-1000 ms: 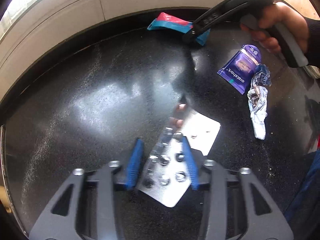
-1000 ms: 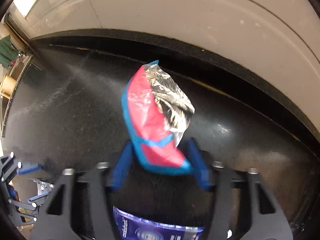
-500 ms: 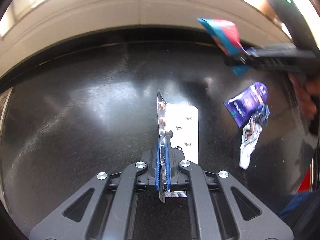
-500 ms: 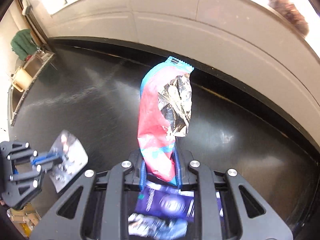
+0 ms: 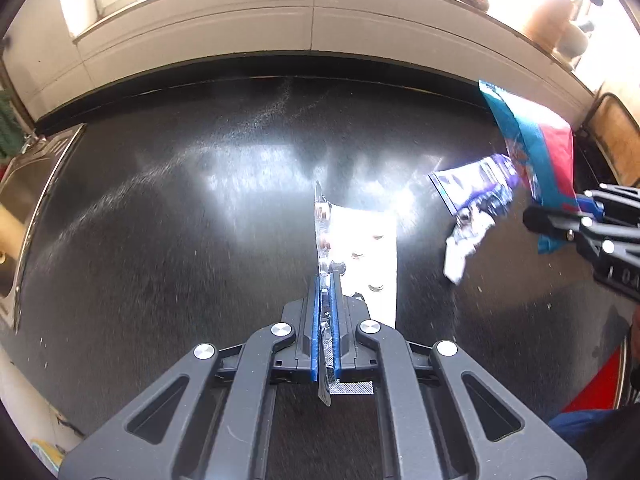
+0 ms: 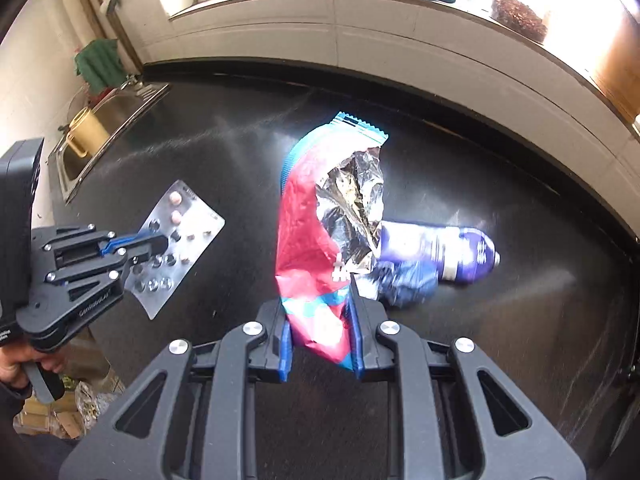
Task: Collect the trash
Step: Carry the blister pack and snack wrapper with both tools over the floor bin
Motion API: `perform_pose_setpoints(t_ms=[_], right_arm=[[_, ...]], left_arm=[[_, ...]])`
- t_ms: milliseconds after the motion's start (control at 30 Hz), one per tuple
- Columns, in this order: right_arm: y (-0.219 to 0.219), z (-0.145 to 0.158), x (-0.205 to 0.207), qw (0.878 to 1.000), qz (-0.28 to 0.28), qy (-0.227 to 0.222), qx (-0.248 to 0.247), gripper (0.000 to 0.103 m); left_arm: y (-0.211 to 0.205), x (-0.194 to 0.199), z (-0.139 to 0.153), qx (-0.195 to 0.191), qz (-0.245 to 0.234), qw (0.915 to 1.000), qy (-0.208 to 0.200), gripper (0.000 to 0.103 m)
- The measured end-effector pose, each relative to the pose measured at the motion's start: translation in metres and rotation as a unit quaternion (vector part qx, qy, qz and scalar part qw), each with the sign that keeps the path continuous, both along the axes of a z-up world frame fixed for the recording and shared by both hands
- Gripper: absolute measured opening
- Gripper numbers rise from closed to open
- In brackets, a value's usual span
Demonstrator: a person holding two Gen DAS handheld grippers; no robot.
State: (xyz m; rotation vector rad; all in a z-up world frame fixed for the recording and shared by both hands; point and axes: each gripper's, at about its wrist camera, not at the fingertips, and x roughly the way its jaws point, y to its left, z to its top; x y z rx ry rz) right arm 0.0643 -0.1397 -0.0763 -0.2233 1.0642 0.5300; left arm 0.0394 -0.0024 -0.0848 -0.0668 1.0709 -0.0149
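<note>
Black table fills both views, strong glare patches from the window wipe out its surface detail mid-frame in the left wrist view. Sink at the table's left end, only partly in view, with a brass-coloured cup in it. Left tongs clenched on a silver blister pack, held clear of the table; in the left wrist view the pack is edge-on, so its face is unreadable there and mixes with its bright reflection, while the right wrist view shows a few pink pills in it and the rest of the pockets look empty. Right tongs grasping a red and blue snack wrapper by its lower end, foil lining showing at the torn top; wrapper hangs off the table. Right tongs are cut off by the frame edge in the left wrist view. Still lying on the table: purple sachet with a crumpled blue-white scrap touching it; the wrapper hides the sachet's left end, both blurred, print not legible. A hand on the left grip, mostly out of frame.
</note>
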Motion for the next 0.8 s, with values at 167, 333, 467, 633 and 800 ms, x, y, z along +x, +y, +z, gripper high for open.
perform_pose_setpoints(t_ms=[167, 333, 467, 633, 800], right_arm=[[-0.006, -0.002, -0.024, 1.0, 0.007, 0.005, -0.004, 0.023], [-0.004, 0.003, -0.035, 1.0, 0.01, 0.001, 0.001, 0.023], [0.011, 0.012, -0.041, 1.0, 0.028, -0.007, 0.006, 0.023], [0.056, 0.021, -0.054, 0.997, 0.076, -0.014, 0.012, 0.023], [0.121, 0.025, -0.08, 0.988, 0.151, -0.016, 0.012, 0.023]], left_arm=[[-0.004, -0.022, 0.005, 0.0, 0.002, 1.0, -0.003, 0.004], [0.0, -0.037, 0.01, 0.004, 0.011, 0.9999, -0.01, 0.004], [0.016, -0.049, 0.018, 0.006, 0.037, 0.9991, -0.019, 0.004], [0.05, -0.081, 0.028, 0.009, 0.091, 0.9953, -0.032, 0.004], [0.093, -0.129, 0.03, 0.017, 0.153, 0.9875, -0.033, 0.004]])
